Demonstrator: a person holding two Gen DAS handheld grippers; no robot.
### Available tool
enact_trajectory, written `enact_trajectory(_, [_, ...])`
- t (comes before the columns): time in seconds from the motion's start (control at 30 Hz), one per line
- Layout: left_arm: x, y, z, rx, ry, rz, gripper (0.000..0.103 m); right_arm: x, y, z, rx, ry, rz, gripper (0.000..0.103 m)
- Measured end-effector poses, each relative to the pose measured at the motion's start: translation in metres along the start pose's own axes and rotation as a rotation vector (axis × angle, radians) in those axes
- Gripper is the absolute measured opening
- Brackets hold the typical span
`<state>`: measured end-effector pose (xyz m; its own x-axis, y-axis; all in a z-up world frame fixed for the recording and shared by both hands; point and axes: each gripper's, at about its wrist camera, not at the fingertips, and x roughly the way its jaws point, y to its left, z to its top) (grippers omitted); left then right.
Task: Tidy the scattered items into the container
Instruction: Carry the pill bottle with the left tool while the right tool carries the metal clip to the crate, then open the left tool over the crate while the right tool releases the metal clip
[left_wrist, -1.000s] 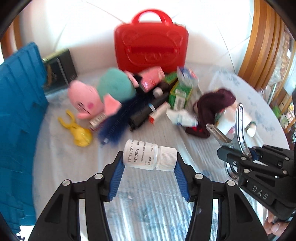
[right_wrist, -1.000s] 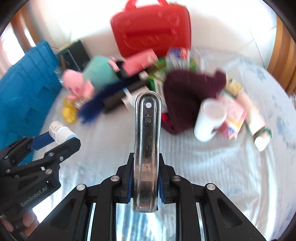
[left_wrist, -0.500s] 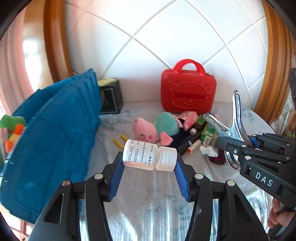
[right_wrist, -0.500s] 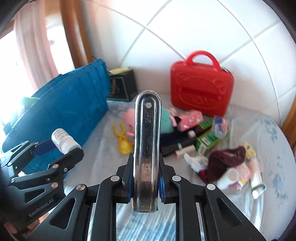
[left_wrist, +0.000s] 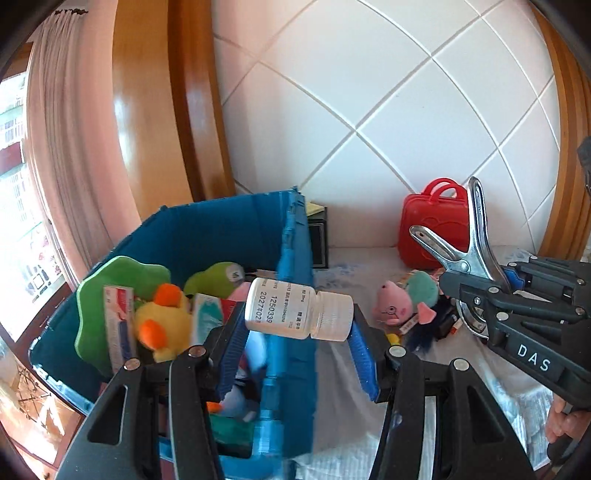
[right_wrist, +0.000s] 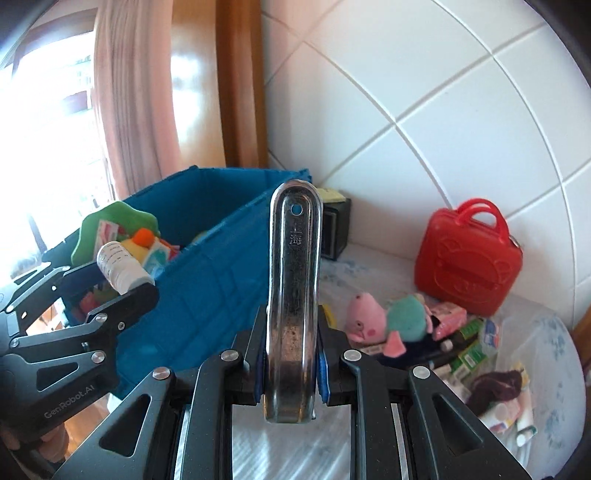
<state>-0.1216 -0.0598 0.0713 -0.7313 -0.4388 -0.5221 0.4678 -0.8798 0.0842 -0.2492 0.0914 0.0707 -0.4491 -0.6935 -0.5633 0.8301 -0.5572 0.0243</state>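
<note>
Above the blue bin (left_wrist: 295, 236), my left gripper (left_wrist: 297, 334) clamps a light, slippery pill bottle (left_wrist: 291, 314) end-to-end; my right gripper (right_wrist: 291, 354) pinches a rigid steel clamp (right_wrist: 293, 280).

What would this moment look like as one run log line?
left gripper: shut on white bottle, above blue bin rim | right gripper: shut on metal clamp | phase: carrying to bin

One blue bin (left_wrist: 236, 236). One white bottle (left_wrist: 295, 308). One metal clamp (right_wrist: 293, 295). One red case (right_wrist: 467, 258). One pink-and-teal plush (right_wrist: 388, 321). One yellow duck plush (left_wrist: 162, 325). Two tongs: left (left_wrist: 297, 350), right (right_wrist: 291, 373).
</note>
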Motion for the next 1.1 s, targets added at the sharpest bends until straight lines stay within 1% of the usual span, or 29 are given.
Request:
enact_trajectory(0.07, [0.001, 0.044, 0.004, 0.003, 0.018, 0.003, 0.052, 0.007, 0.034, 0.016, -0.011, -0.007, 0.021, 0.021])
enact_trajectory(0.17, [0.012, 0.104, 0.005, 0.018, 0.062, 0.041, 0.052, 0.026, 0.085, 0.039, -0.011, 0.0, 0.063, 0.021])
enact_trajectory(0.27, [0.031, 0.153, -0.003, 0.021, 0.142, 0.06, 0.052, 0.053, 0.133, 0.051, -0.019, 0.042, 0.107, 0.021])
enact_trajectory(0.33, [0.048, 0.177, -0.011, 0.018, 0.214, 0.048, 0.052, 0.074, 0.163, 0.053, -0.033, 0.1, 0.134, 0.021])
enact_trajectory(0.4, [0.065, 0.191, -0.017, 0.013, 0.278, 0.052, 0.052, 0.096, 0.188, 0.052, -0.055, 0.175, 0.153, 0.021])
enact_trajectory(0.5, [0.091, 0.2, -0.025, 0.028, 0.374, 0.06, 0.052, 0.129, 0.217, 0.047, -0.108, 0.28, 0.132, 0.021])
enact_trajectory(0.6, [0.114, 0.199, -0.03, 0.06, 0.45, 0.038, 0.052, 0.158, 0.225, 0.041, -0.111, 0.37, 0.119, 0.021])
enact_trajectory(0.7, [0.131, 0.195, -0.031, 0.072, 0.501, 0.023, 0.052, 0.175, 0.225, 0.042, -0.102, 0.413, 0.113, 0.021])
enact_trajectory(0.83, [0.144, 0.194, -0.015, 0.086, 0.502, 0.028, 0.052, 0.194, 0.225, 0.055, -0.11, 0.429, 0.063, 0.021])
enact_trajectory(0.93, [0.164, 0.201, 0.004, 0.08, 0.521, 0.035, 0.051, 0.217, 0.22, 0.061, -0.077, 0.465, 0.055, 0.021])
enact_trajectory(1.03, [0.188, 0.209, 0.003, 0.048, 0.569, 0.023, 0.051, 0.241, 0.216, 0.059, -0.059, 0.518, 0.06, 0.021])
enact_trajectory(1.1, [0.189, 0.216, 0.003, 0.013, 0.569, 0.002, 0.051, 0.249, 0.216, 0.059, -0.06, 0.526, 0.046, 0.021])
